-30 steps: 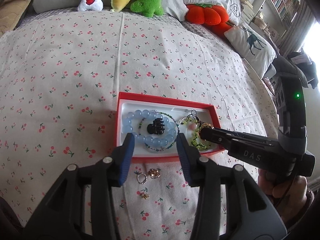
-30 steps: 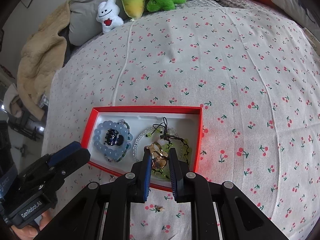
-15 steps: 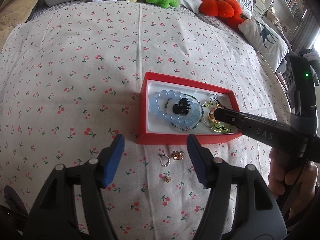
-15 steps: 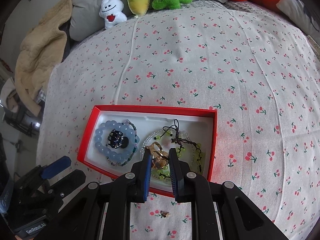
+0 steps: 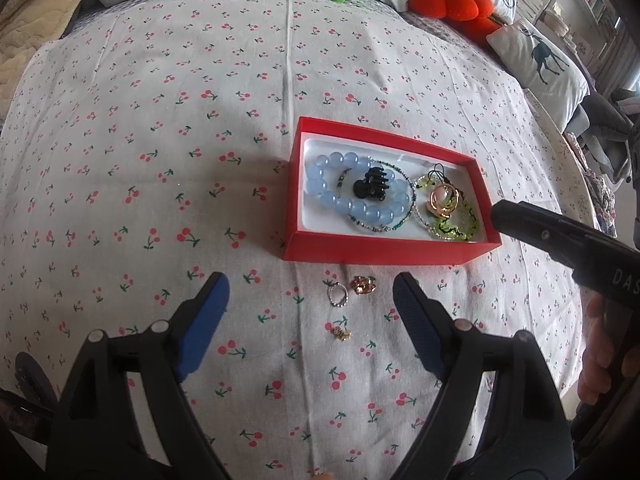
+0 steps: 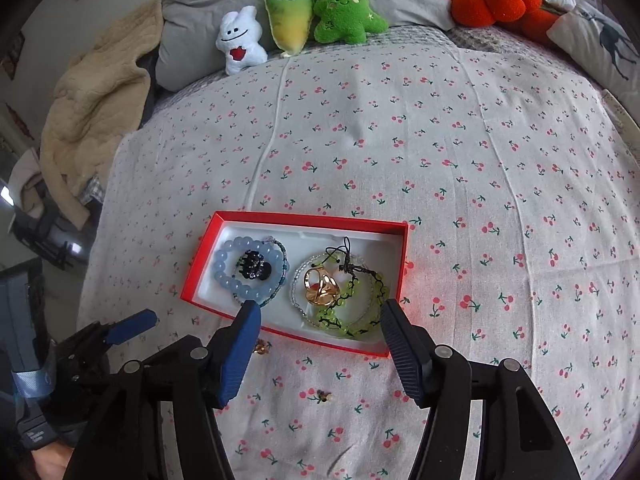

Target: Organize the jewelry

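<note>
A red box (image 5: 384,249) (image 6: 200,268) lies on the cherry-print bed cover. Inside it are a blue bead bracelet (image 5: 320,192) (image 6: 224,276), a black hair clip (image 5: 370,186) (image 6: 253,266), a green bead bracelet (image 5: 452,228) (image 6: 344,320) and gold rings (image 5: 442,202) (image 6: 320,286). In front of the box lie a silver ring (image 5: 337,294), a gold ring (image 5: 363,284) (image 6: 262,346) and a small gold stud (image 5: 341,333) (image 6: 323,396). My left gripper (image 5: 310,320) is open and empty above the loose pieces. My right gripper (image 6: 318,344) is open and empty at the box's near edge.
Plush toys (image 6: 296,28) and an orange pumpkin cushion (image 6: 488,0) sit at the head of the bed. A beige blanket (image 6: 92,100) is at the left. A deer-print pillow (image 5: 540,60) lies at the right edge.
My right gripper has opened and left the gold rings in the box on the green bracelet, then drawn back. My left gripper has opened wider and pulled back from the box.
</note>
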A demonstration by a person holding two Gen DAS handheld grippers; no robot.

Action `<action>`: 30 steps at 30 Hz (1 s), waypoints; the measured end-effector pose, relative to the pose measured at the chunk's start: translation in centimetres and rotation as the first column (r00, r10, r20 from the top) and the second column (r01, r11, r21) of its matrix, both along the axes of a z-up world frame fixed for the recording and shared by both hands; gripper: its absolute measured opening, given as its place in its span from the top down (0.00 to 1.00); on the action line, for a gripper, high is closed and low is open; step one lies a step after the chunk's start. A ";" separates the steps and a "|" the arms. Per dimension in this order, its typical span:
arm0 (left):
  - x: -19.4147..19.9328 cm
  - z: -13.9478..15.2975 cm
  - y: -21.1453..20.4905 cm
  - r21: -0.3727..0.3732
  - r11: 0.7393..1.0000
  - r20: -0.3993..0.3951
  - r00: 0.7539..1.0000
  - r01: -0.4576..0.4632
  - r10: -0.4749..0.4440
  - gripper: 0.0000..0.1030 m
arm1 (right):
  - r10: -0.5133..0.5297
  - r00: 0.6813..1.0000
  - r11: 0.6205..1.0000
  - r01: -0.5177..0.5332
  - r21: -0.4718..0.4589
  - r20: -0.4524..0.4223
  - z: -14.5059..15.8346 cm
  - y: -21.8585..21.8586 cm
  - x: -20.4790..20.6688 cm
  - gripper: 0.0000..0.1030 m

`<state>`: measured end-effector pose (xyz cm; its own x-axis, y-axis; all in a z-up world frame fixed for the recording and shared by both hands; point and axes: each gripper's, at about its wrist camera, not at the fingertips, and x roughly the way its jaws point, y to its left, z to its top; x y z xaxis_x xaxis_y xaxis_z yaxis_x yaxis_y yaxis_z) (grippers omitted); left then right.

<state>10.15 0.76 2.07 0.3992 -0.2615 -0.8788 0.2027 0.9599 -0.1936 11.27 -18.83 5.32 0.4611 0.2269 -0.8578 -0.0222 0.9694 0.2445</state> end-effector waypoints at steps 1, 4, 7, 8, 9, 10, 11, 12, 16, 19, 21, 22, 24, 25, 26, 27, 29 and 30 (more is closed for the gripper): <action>-0.2 -0.1 0.0 0.003 1.000 -0.004 1.000 0.000 0.000 0.18 | -0.002 1.000 1.000 0.002 0.002 0.002 0.2 -0.2 -0.4 0.38; -0.7 -0.3 0.0 0.000 1.000 -0.020 1.000 0.000 0.000 0.18 | -0.015 1.000 1.000 0.015 0.000 0.003 0.6 -0.8 -1.6 0.33; -1.3 -0.4 0.1 -0.005 1.000 -0.031 1.000 -0.004 0.003 0.18 | -0.024 1.000 1.000 0.024 -0.009 0.003 0.9 -1.3 -2.7 0.30; -1.4 -0.5 0.2 -0.007 1.000 -0.033 0.999 -0.006 0.005 0.18 | -0.026 1.000 1.000 0.026 -0.011 0.004 0.9 -1.4 -3.1 0.28; -1.6 -0.6 0.2 -0.008 1.000 -0.036 0.999 -0.007 0.006 0.18 | -0.029 1.000 0.999 0.029 -0.014 0.004 1.0 -1.5 -3.5 0.27; -1.8 -0.7 0.2 -0.009 1.000 -0.038 0.999 -0.007 0.007 0.18 | -0.031 1.000 0.999 0.031 -0.017 0.003 1.0 -1.7 -3.8 0.25; -2.0 -0.8 0.2 -0.008 1.000 -0.041 0.999 -0.007 0.007 0.18 | -0.032 0.999 0.999 0.032 -0.020 -0.001 0.9 -1.8 -4.2 0.24; -2.2 -1.0 0.2 -0.006 1.000 -0.044 0.999 -0.008 0.007 0.18 | -0.032 0.999 0.999 0.032 -0.022 -0.005 0.8 -1.9 -4.5 0.24; -2.8 -1.7 0.3 0.001 1.000 -0.050 0.999 -0.001 0.001 0.18 | -0.029 0.999 0.999 0.028 -0.033 -0.020 0.4 -2.2 -5.6 0.23; -3.3 -2.2 0.4 0.010 1.000 -0.046 0.999 0.010 -0.009 0.18 | -0.029 0.999 0.998 0.027 -0.048 -0.030 -0.2 -2.3 -6.5 0.22; -3.6 -2.6 0.6 0.014 1.000 -0.039 0.999 0.022 -0.022 0.18 | -0.028 0.999 0.998 0.026 -0.058 -0.037 -0.6 -2.5 -6.9 0.22; -3.9 -2.8 0.7 0.017 0.999 -0.035 0.999 0.032 -0.032 0.18 | -0.028 0.999 0.998 0.026 -0.064 -0.041 -0.8 -2.6 -7.1 0.21; -4.3 -3.2 0.8 0.028 0.998 -0.025 0.998 0.056 -0.055 0.18 | -0.028 0.998 0.997 0.024 -0.075 -0.048 -1.4 -2.7 -7.5 0.21; -4.5 -3.5 0.9 0.033 0.997 -0.020 0.997 0.070 -0.069 0.18 | -0.027 0.998 0.996 0.023 -0.081 -0.052 -1.7 -2.8 -7.7 0.20; -4.7 -3.8 1.1 0.038 0.996 -0.015 0.996 0.084 -0.084 0.18 | -0.025 0.998 0.996 0.020 -0.088 -0.057 -2.1 -2.8 -7.8 0.20; -4.9 -4.2 1.2 0.043 0.994 -0.011 0.995 0.098 -0.097 0.18 | -0.022 0.998 0.995 0.016 -0.095 -0.064 -2.5 -2.8 -8.0 0.20; -5.2 -4.8 1.5 0.047 0.991 -0.007 0.992 0.126 -0.126 0.18 | -0.010 0.996 0.994 0.000 -0.112 -0.084 -3.4 -2.6 -8.3 0.20; -5.3 -5.1 1.6 0.044 0.990 -0.002 0.991 0.136 -0.136 0.18 | 0.000 0.996 0.993 -0.011 -0.119 -0.094 -3.8 -2.5 -8.5 0.20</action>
<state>4.81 2.36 -2.98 0.3638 -0.2741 -0.8902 0.3321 0.9311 -0.1510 2.82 -21.33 1.50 0.3762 0.1225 -0.9184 -0.0099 0.9917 0.1282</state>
